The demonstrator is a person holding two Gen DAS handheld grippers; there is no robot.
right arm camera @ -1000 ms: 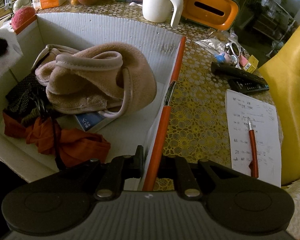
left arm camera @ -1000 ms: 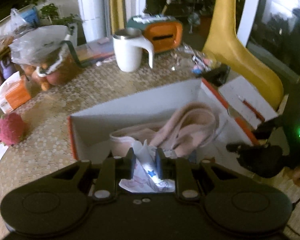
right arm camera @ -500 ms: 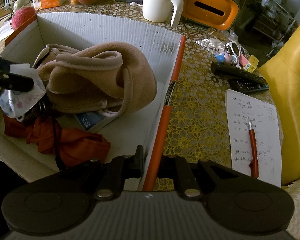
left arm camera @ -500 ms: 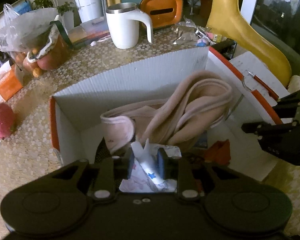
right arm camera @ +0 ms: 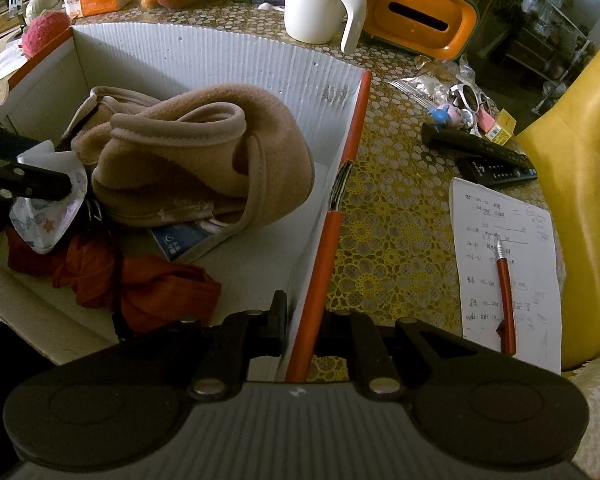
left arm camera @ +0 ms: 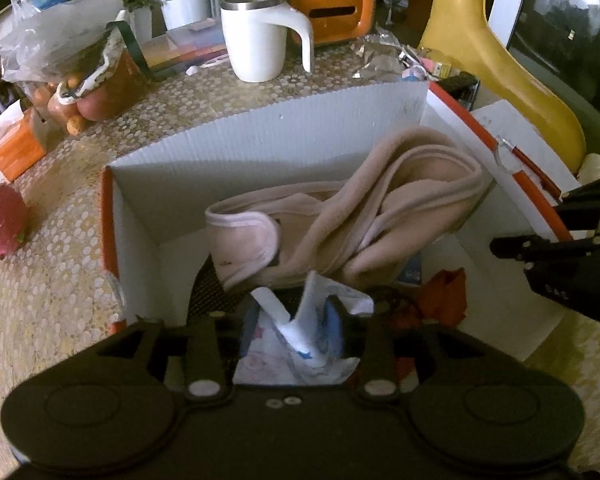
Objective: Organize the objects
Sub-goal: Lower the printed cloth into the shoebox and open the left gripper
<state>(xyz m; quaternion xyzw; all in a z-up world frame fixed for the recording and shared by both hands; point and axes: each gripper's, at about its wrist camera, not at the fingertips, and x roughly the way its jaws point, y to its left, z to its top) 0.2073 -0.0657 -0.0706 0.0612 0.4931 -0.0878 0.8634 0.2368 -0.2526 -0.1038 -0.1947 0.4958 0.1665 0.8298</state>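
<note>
The left wrist view looks down and forward from the near edge of the box, close above its contents, facing the mug at the back of the counter. The right wrist view sits low at the box's right wall, looking along it toward the same mug. Both share the box interior, the pink cloth, and each shows the other claw at its edge.

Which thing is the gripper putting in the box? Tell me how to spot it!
Find the big white box with orange edges. At its left end, the left gripper pinches a small white cloth with tiny stars. Its neighbours are plain: a fuzzy tan wrap and a crumpled red cloth.
</note>
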